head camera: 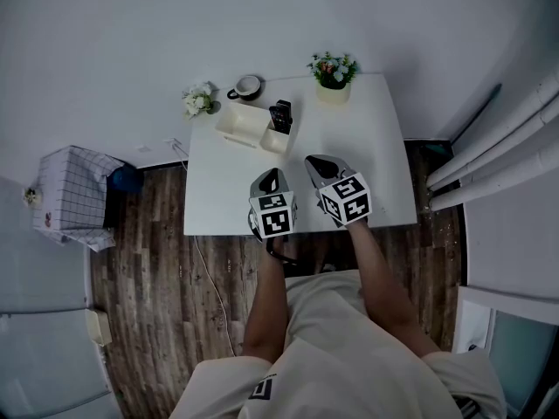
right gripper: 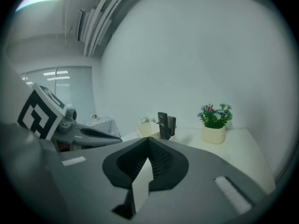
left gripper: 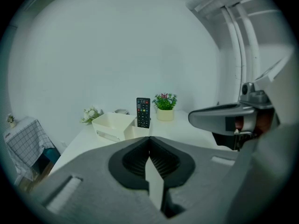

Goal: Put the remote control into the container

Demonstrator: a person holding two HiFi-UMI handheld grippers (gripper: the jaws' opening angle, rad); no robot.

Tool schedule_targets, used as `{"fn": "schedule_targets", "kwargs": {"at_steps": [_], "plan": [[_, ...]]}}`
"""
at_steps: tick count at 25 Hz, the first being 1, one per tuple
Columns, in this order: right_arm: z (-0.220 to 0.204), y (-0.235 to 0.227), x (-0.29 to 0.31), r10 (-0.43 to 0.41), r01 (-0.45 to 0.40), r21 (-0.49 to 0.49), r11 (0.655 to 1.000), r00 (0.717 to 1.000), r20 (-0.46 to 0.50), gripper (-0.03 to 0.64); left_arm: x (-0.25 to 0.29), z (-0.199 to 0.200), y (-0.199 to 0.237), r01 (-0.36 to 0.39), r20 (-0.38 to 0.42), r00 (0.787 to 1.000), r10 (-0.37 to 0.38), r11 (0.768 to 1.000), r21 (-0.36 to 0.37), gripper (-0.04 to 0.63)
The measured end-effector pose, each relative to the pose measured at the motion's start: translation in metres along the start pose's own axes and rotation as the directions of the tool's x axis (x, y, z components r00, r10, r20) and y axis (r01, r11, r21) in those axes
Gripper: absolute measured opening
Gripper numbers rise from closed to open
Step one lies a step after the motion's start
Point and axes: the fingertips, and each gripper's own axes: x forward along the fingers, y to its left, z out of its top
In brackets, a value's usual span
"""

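Observation:
A black remote control [head camera: 280, 116] [left gripper: 143, 112] [right gripper: 162, 125] stands upright in the small right compartment of a cream container [head camera: 248, 126] [left gripper: 114, 125] [right gripper: 148, 129] at the back of the white table [head camera: 367, 138]. My left gripper [head camera: 271, 182] [left gripper: 149, 141] hovers over the table's front part, shut and empty. Beside it on the right, my right gripper [head camera: 320, 169] [right gripper: 149, 143] is also shut with nothing held. Both point toward the container from some way off.
A potted plant [head camera: 333, 75] [left gripper: 164, 105] [right gripper: 214, 121] stands at the table's back right. A mug [head camera: 247, 87] and a small flower bunch [head camera: 199, 100] sit at the back left. A checked box [head camera: 74, 195] stands on the floor to the left; pipes [head camera: 498, 155] run along the right wall.

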Motion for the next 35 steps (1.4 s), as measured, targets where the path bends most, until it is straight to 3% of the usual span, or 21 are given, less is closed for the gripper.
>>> {"fn": "schedule_targets", "kwargs": {"at_steps": [4,16,26,35], "plan": [[-0.003,0.0,0.004,-0.003,0.004,0.021,1.0,1.0,-0.025,0.002,-0.001,0.002,0.007,-0.012,0.002,1.0,0.012,1.0,-0.004,0.005],[-0.015,0.006,0.012,0.008,-0.012,-0.038,0.999,0.994,-0.105,0.002,0.003,0.007,0.012,-0.005,0.003,1.0,0.005,1.0,0.011,0.005],[-0.005,0.005,0.017,-0.022,0.022,-0.003,1.0,0.997,-0.069,0.0,0.002,0.008,0.024,0.005,0.02,1.0,-0.005,1.0,0.004,0.005],[-0.001,0.023,0.032,-0.09,0.09,0.003,0.996,0.994,-0.058,0.0,-0.002,0.001,0.042,0.081,-0.003,0.997,-0.081,0.996,0.025,0.005]]}}
